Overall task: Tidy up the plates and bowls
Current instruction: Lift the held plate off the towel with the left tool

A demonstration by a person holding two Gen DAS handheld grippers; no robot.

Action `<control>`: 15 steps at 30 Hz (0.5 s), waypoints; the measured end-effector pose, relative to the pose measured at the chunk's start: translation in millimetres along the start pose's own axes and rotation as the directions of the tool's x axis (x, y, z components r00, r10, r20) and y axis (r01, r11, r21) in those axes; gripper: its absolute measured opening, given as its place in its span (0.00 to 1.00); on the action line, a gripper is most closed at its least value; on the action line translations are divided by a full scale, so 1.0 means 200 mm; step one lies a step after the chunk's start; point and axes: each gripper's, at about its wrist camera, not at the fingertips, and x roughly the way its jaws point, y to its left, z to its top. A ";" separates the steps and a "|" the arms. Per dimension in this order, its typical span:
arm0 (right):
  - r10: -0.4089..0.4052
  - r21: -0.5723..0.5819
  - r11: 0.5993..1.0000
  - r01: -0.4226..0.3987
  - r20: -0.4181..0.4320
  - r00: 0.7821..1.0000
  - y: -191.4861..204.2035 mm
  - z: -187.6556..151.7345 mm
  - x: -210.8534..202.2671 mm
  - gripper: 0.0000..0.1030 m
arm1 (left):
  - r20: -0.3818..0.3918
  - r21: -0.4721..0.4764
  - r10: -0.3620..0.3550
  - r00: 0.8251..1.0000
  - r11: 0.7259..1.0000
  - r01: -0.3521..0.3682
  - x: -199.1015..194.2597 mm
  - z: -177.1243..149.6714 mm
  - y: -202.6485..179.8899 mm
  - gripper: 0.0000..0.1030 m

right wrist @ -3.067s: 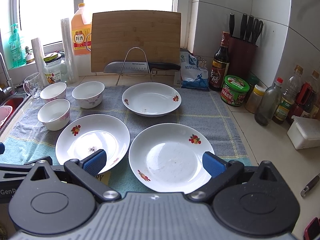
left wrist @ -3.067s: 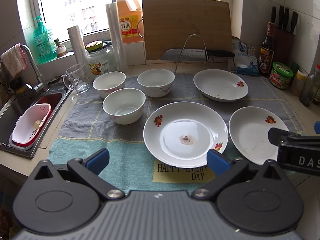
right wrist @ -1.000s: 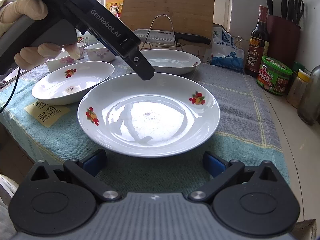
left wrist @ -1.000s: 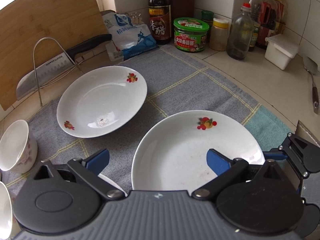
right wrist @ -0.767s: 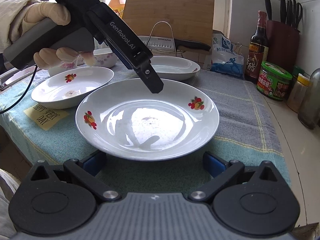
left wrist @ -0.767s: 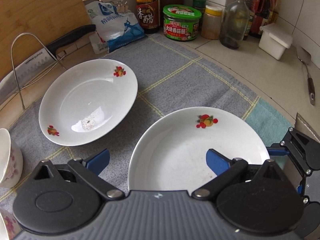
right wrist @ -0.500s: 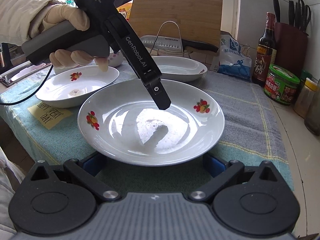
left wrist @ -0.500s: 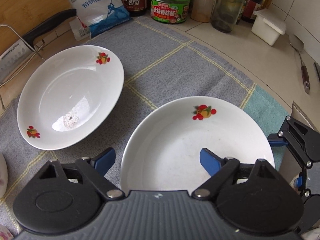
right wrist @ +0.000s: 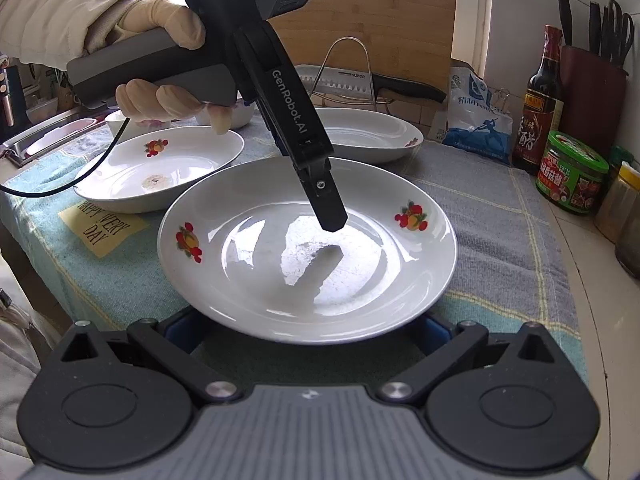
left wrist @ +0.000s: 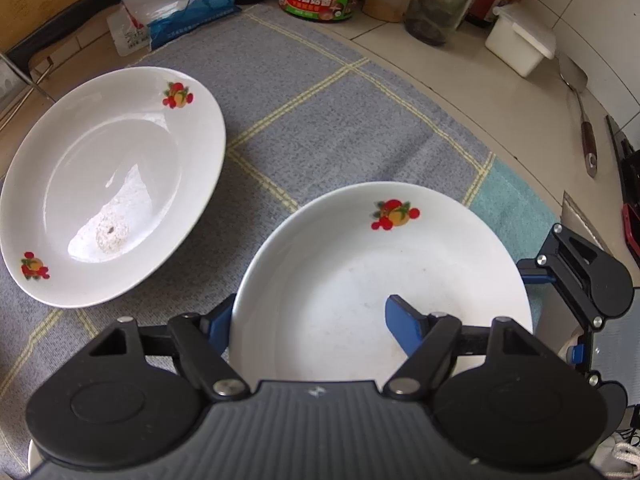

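A white plate with fruit decals [left wrist: 360,272] [right wrist: 384,276] lies on the cloth nearest me. My left gripper [left wrist: 312,322] is open and straddles its near-left rim, one finger [left wrist: 404,320] above the plate's inside and one outside; in the right wrist view that gripper [right wrist: 328,216] hangs just above the plate's centre. My right gripper [right wrist: 304,328] is open, low at the plate's near rim, its fingertips hidden under the plate. A second plate [left wrist: 108,184] [right wrist: 372,132] lies behind, a third [right wrist: 160,168] to the left.
A grey and teal cloth [left wrist: 320,92] covers the counter. A green-lidded jar [right wrist: 570,172], a vinegar bottle [right wrist: 538,100], a blue bag [right wrist: 476,120], a knife on a wire rack [right wrist: 360,80] and a cutting board [right wrist: 384,24] stand behind. Bowls sit far left, mostly hidden.
My left gripper swung right, came down over the near plate and narrowed somewhat around its rim. My right gripper moved in low until the plate's near rim covers its fingertips.
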 end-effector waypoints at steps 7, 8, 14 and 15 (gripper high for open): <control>-0.020 -0.007 1.000 0.020 -0.020 1.000 0.00 0.02 0.00 1.00 | 0.017 0.041 0.001 1.000 0.999 -0.002 -0.01 0.01 -0.01 0.74; -0.028 -0.014 1.000 0.028 -0.021 0.999 0.00 0.02 0.00 1.00 | 0.019 0.046 0.002 1.000 0.999 -0.003 -0.01 0.01 -0.02 0.74; -0.042 -0.009 0.999 0.042 -0.030 0.999 -0.05 0.04 -0.01 1.00 | 0.046 0.056 0.000 0.999 0.998 -0.002 -0.02 0.08 -0.03 0.74; -0.046 -0.008 0.999 0.046 -0.032 0.998 -0.06 0.05 -0.01 1.00 | 0.051 0.059 -0.001 0.999 0.998 -0.002 -0.02 0.10 -0.03 0.74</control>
